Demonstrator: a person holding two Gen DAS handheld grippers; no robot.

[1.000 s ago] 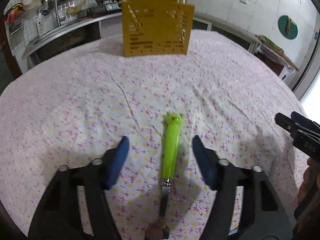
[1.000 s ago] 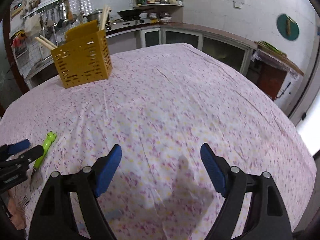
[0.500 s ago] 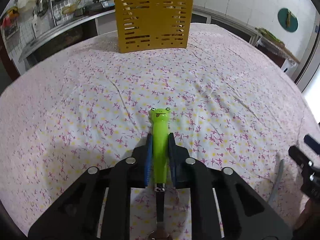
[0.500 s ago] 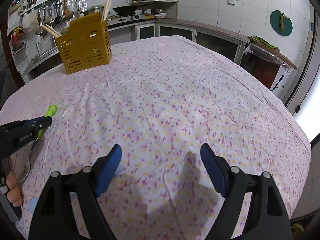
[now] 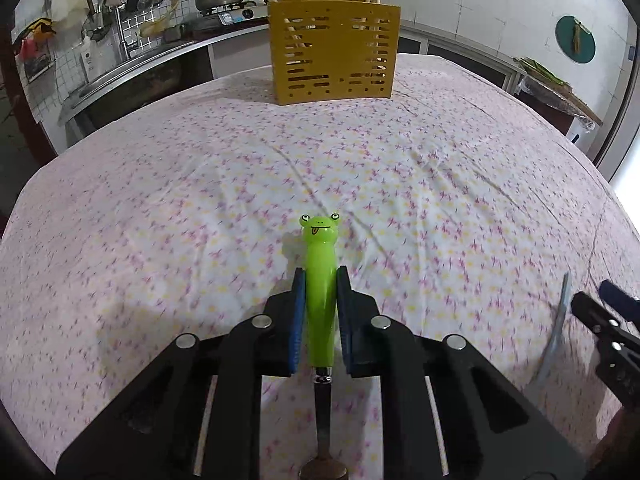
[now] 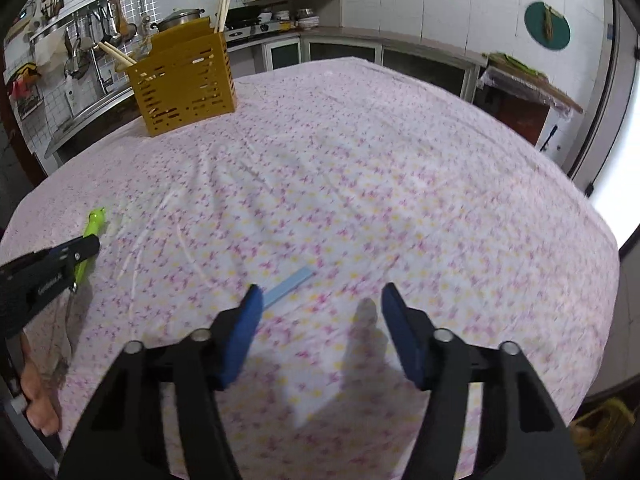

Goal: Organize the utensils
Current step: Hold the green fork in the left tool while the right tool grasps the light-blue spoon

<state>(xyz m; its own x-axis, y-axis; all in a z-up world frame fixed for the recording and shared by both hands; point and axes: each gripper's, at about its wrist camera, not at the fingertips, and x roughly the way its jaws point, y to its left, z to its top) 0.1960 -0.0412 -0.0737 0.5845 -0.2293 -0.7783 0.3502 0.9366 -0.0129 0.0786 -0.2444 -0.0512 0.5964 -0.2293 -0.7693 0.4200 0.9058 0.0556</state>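
My left gripper (image 5: pixel 320 280) is shut on the green frog-handled utensil (image 5: pixel 319 272) and holds it above the tablecloth, handle pointing away toward the yellow slotted utensil holder (image 5: pixel 334 58) at the table's far side. The utensil's metal end (image 5: pixel 323 468) hangs below the jaws. In the right wrist view the utensil (image 6: pixel 90 240) and left gripper (image 6: pixel 86 250) show at far left, and the holder (image 6: pixel 184 84) stands at the back left. My right gripper (image 6: pixel 320 296) is open and empty above the cloth, next to a flat light-blue utensil handle (image 6: pixel 290 284).
Chopsticks (image 6: pixel 222 12) stand in the holder. The table wears a pink floral cloth (image 5: pixel 420 184). The light-blue handle (image 5: pixel 556 340) also shows at the right in the left wrist view, by the right gripper (image 5: pixel 604 312). A kitchen counter (image 5: pixel 160 64) lies behind the table.
My left gripper closed on the green frog utensil and lifted it off the cloth. My right gripper moved lower and closer to the light-blue handle.
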